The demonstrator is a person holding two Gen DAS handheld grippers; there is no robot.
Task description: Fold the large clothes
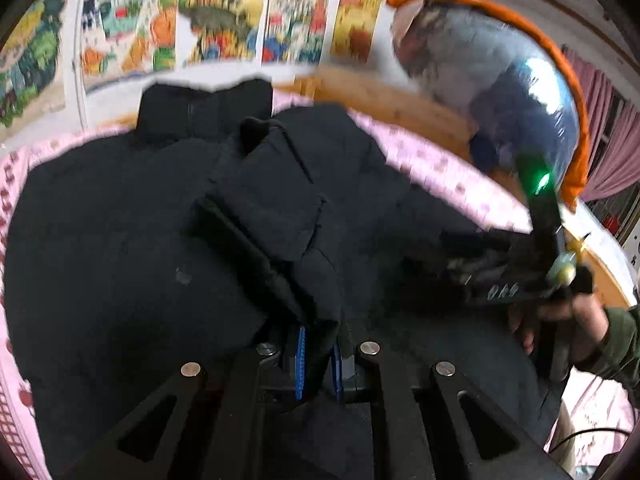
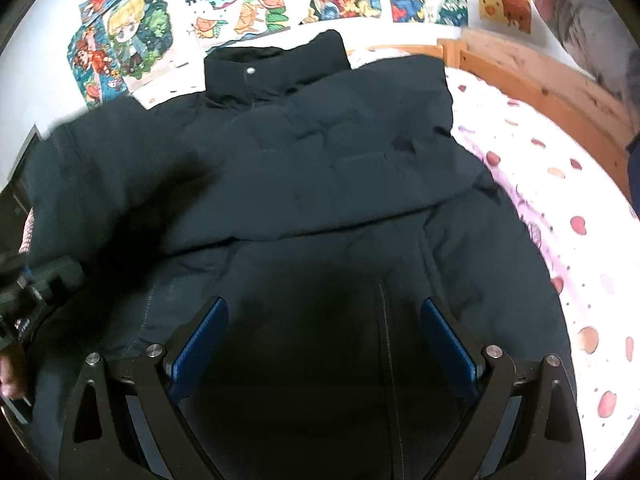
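A dark padded jacket [image 2: 320,168] lies spread on a bed [image 2: 560,200] with a pink-spotted sheet, its stand-up collar [image 2: 276,72] at the far end toward a wall hung with bright posters [image 2: 248,4].

The left hand-held gripper [image 1: 318,354] is clenched on a fold of the jacket: a sleeve [image 1: 272,216] rises from between its blue pads [image 1: 300,360] and runs forward and up, away from the camera, draped over the body of the garment. The rest of the jacket lies ahead of and below this gripper, filling most of the left wrist view, which is blurred.

The right hand-held gripper [image 2: 324,344] is released, its two blue pads [image 2: 200,344] standing wide apart with nothing between them. It hangs above the lower front of the jacket, with the zip line [image 2: 386,340] running between the jaws, nearer the right one. The collar lies straight ahead of it, and the bare sheet is off to its right.

In the left wrist view the right gripper shows at the right edge, held by a hand [image 1: 556,316] in a green sleeve [image 1: 620,340], over the jacket's near right side. A wooden bed frame [image 2: 540,80] runs along the far right side of the bed.
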